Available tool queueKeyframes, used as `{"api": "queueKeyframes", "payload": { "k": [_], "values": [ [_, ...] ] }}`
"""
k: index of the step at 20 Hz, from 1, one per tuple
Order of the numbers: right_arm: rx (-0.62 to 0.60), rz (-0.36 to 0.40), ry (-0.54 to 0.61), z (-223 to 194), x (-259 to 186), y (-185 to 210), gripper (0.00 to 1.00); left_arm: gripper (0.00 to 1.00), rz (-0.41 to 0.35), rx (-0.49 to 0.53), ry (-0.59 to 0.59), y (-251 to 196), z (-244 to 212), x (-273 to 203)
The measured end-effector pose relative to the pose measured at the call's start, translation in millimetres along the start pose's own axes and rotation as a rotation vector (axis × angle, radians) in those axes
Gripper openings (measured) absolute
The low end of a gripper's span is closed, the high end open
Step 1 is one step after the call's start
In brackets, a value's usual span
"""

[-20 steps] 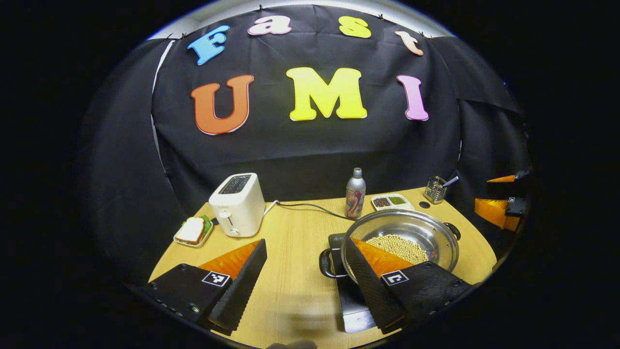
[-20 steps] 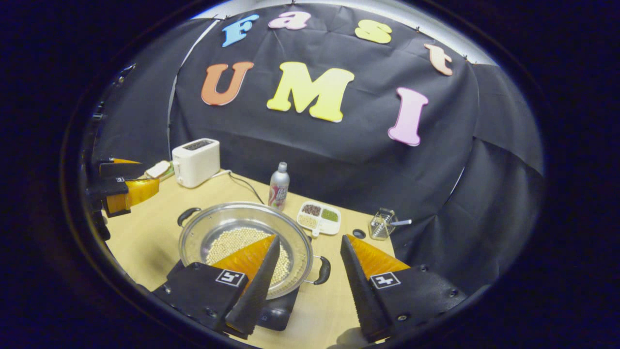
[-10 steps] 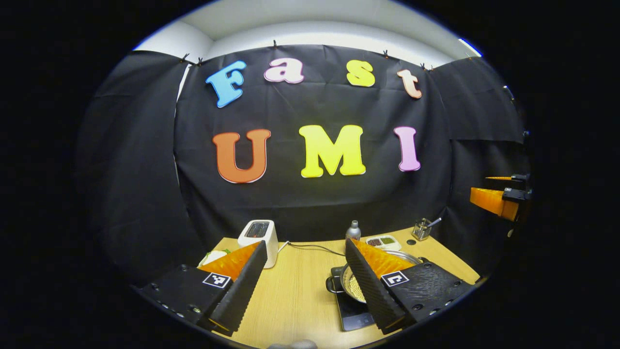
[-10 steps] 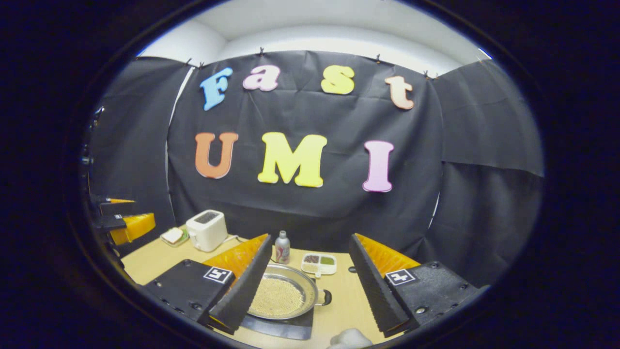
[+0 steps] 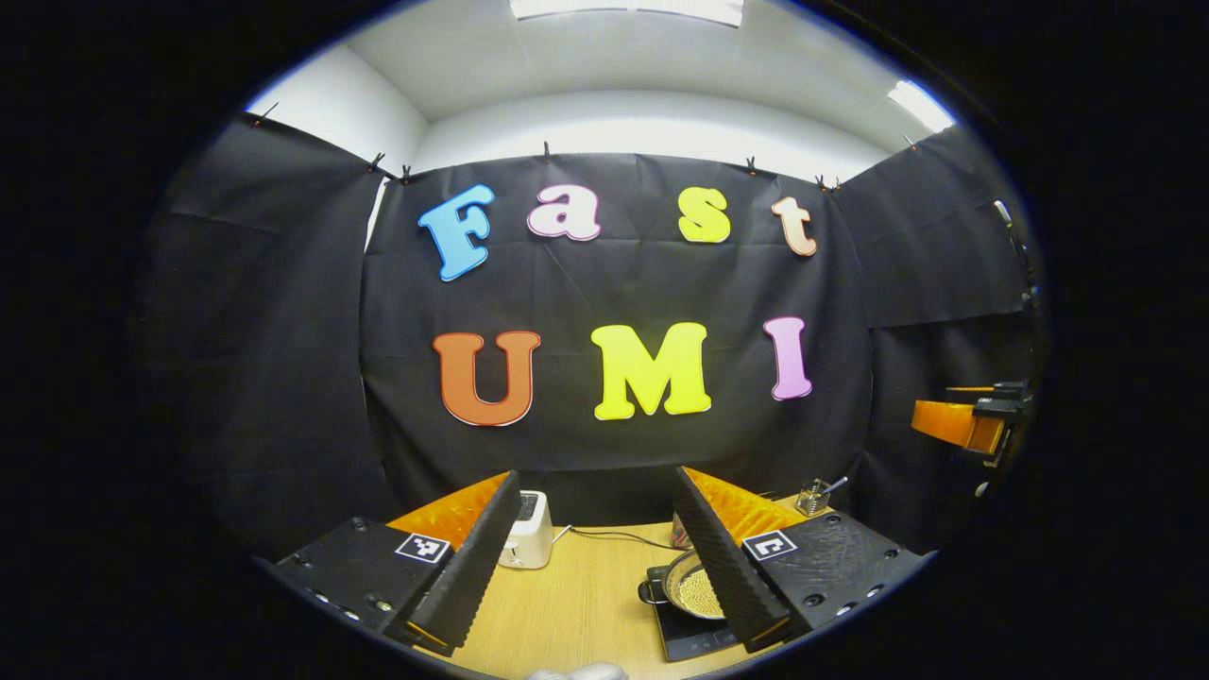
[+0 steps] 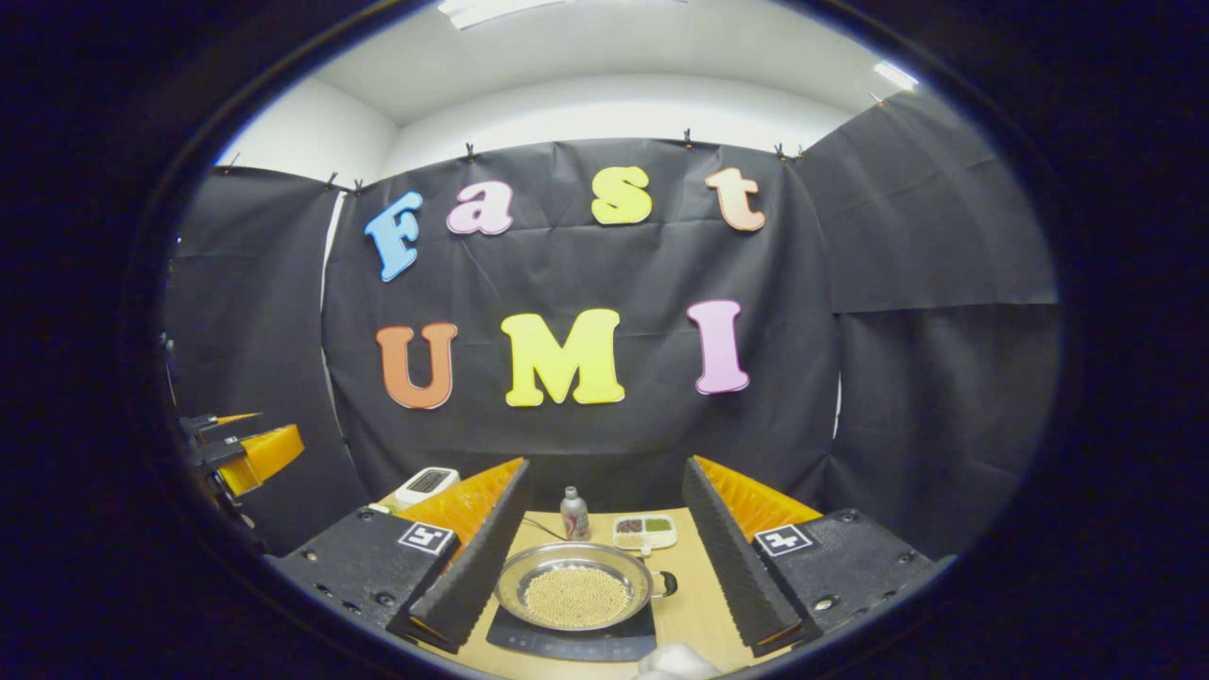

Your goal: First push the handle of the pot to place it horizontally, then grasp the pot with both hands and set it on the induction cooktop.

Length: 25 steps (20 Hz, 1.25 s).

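**Pot on the cooktop, both claws released**

My right claw (image 6: 604, 557) hangs spread wide and grips nothing. Well beyond its fingers the pot (image 6: 574, 597) sits on the induction cooktop (image 6: 576, 642) on the bench (image 6: 694, 604), framed in the gap between them, its dark handle (image 6: 664, 584) pointing to the side. My left claw (image 5: 590, 557) is likewise released; from there the pot (image 5: 694, 590) lies low and right, partly hidden behind my right-hand finger (image 5: 723, 567). A toaster (image 5: 527, 531) stands farther back. The pot seems to hold small pale beads, though they are too tiny to identify.
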State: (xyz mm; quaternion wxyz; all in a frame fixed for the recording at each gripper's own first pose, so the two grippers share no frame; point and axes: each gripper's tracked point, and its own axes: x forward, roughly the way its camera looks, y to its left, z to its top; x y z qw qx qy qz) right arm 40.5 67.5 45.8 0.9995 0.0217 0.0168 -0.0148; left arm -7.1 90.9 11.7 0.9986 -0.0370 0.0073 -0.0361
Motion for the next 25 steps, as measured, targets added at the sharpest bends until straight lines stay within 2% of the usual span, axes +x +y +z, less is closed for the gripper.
{"api": "queueKeyframes", "payload": {
  "k": [9,17,25],
  "values": [
    [0.029,-0.028,-0.003,11,-21,6,1.0,0.97,-0.038,-0.012,-0.008,-1,9,-9],
    [0.002,-0.065,-0.031,14,-28,3,1.0,0.97,-0.06,-0.014,-0.013,0,11,-6],
    [-0.009,-0.067,-0.002,9,-26,1,1.0,0.97,-0.098,-0.051,0.003,-21,12,5]
  ]
}}
